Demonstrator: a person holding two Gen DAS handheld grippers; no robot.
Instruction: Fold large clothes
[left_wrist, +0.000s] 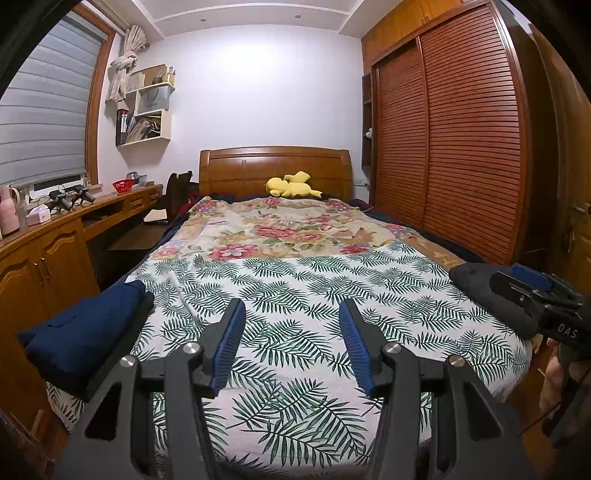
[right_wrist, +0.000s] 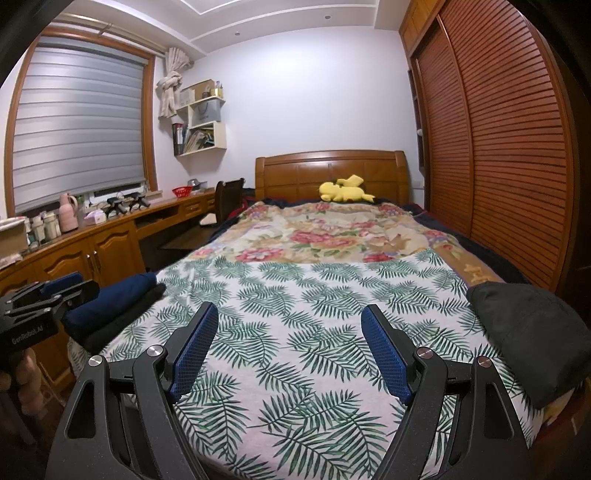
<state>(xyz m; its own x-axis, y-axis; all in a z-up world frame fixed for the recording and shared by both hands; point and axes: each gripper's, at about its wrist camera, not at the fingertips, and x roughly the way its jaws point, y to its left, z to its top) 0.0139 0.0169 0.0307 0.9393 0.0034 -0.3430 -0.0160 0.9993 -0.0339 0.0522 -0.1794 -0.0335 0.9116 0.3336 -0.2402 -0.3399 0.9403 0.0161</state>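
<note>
Lying on one bed (right_wrist: 317, 332): two folded garments, one navy (right_wrist: 110, 302), one black (right_wrist: 532, 332); one yellow plush toy (right_wrist: 345, 190). Hovering: two grippers, left gripper (left_wrist: 291, 314), right gripper (right_wrist: 290, 317).

A leaf-printed cotton-like sheet (left_wrist: 295, 295) is seen, smooth and matt; the folded navy garment (left_wrist: 85, 325) at the near left looks soft and matt; the headboard (left_wrist: 275, 166) is glossy varnished wood; gripper pads (right_wrist: 195, 347) are ribbed blue rubber.
</note>
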